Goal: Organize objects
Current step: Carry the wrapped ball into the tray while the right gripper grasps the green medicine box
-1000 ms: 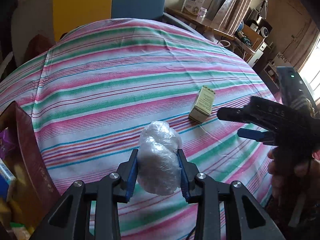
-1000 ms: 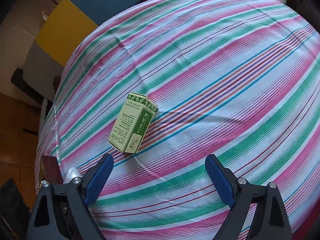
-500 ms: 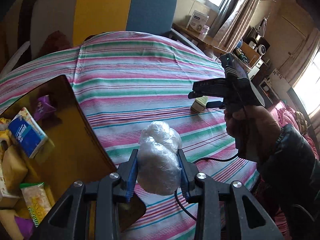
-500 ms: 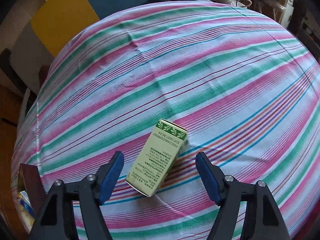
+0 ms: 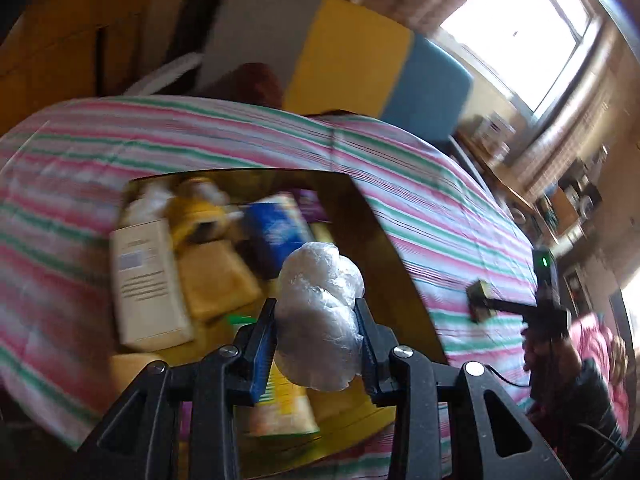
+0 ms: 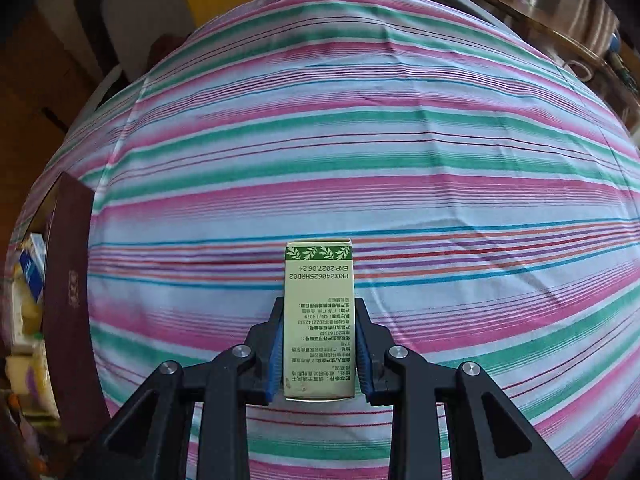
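Observation:
My left gripper (image 5: 316,320) is shut on a crumpled clear plastic bag bundle (image 5: 320,316) and holds it above an open brown box (image 5: 384,248) that holds several packets and cartons. My right gripper (image 6: 319,344) is shut on a small green carton (image 6: 319,312) with printed text, which lies on the striped cloth. In the left wrist view the right gripper (image 5: 486,306) shows far right, at the same green carton (image 5: 478,292).
The striped tablecloth (image 6: 360,152) covers the round table. The brown box's wall (image 6: 68,280) stands at the left in the right wrist view. A grey, yellow and blue chair back (image 5: 360,64) stands behind the table. Shelves and a window are at the right.
My left gripper carried the plastic bundle left, over the open box. My right gripper moved onto the green carton and closed on it.

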Demonstrator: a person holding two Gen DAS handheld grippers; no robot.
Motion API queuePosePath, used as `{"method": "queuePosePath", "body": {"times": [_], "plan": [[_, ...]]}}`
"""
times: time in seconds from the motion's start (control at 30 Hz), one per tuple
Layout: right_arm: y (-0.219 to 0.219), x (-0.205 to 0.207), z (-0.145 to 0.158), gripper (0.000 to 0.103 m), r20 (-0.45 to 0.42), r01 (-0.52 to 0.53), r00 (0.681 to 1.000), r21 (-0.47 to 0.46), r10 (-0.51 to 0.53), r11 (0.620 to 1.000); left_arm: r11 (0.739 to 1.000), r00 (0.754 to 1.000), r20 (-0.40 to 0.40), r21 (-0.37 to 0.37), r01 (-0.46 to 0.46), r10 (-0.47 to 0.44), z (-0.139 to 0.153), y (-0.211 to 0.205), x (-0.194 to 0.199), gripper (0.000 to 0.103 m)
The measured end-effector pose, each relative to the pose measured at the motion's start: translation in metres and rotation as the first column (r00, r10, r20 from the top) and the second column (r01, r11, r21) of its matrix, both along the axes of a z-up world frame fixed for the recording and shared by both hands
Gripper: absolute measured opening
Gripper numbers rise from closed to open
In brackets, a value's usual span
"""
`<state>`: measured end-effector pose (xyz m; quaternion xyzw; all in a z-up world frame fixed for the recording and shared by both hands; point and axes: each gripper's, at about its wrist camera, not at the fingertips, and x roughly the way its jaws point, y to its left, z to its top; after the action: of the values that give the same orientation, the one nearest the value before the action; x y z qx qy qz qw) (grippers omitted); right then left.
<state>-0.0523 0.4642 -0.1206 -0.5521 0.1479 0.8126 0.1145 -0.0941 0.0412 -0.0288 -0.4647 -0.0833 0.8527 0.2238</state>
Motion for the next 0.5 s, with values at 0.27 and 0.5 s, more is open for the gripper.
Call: {"method": "queuePosePath", "body": {"times": [0.27, 0.5], "plan": [[-0.010, -0.003, -0.007, 0.031, 0.004, -0.053, 0.999, 0.058, 0.053, 0.997, 0.993, 0.993, 0.103, 0.090, -0.071, 0.061, -0.020, -0.030, 0.002, 0.036], [-0.014, -0.013, -0.011, 0.031, 0.006, -0.057, 0.998, 0.079, 0.057, 0.995, 0.994, 0.986, 0.159, 0.106, 0.022, -0.039, -0.033, 0.036, -0.013, 0.036]]}}
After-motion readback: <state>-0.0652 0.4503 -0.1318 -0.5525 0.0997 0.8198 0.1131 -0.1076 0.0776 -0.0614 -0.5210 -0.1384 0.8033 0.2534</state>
